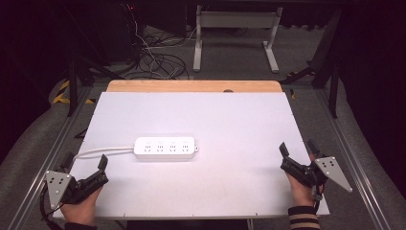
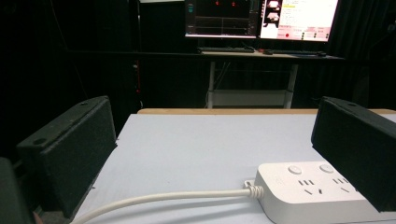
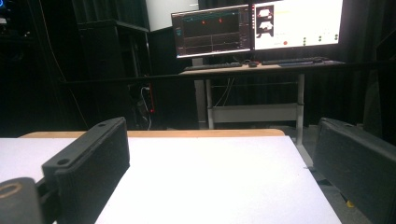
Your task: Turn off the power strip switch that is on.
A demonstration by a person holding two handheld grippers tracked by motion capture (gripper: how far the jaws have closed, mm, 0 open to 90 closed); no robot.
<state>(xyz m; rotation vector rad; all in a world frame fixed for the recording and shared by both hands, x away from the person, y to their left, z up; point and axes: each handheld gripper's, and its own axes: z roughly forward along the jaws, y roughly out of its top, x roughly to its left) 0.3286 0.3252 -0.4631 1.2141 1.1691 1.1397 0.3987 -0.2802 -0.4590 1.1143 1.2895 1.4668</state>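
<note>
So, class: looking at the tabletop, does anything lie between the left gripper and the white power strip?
Nothing visible does. The left gripper rests open at the table's near left corner, and only bare white table and the strip's own cord lie between it and the power strip.

One power strip (image 1: pixel 165 148), one cord (image 1: pixel 103 152), two tools: left tool (image 1: pixel 88 176), right tool (image 1: pixel 298 154), two monitors (image 3: pixel 212 31).

Bare table (image 1: pixel 230 191) lies all round the power strip (image 1: pixel 165 148); its cord (image 1: pixel 103 153) crosses the left approach.
</note>
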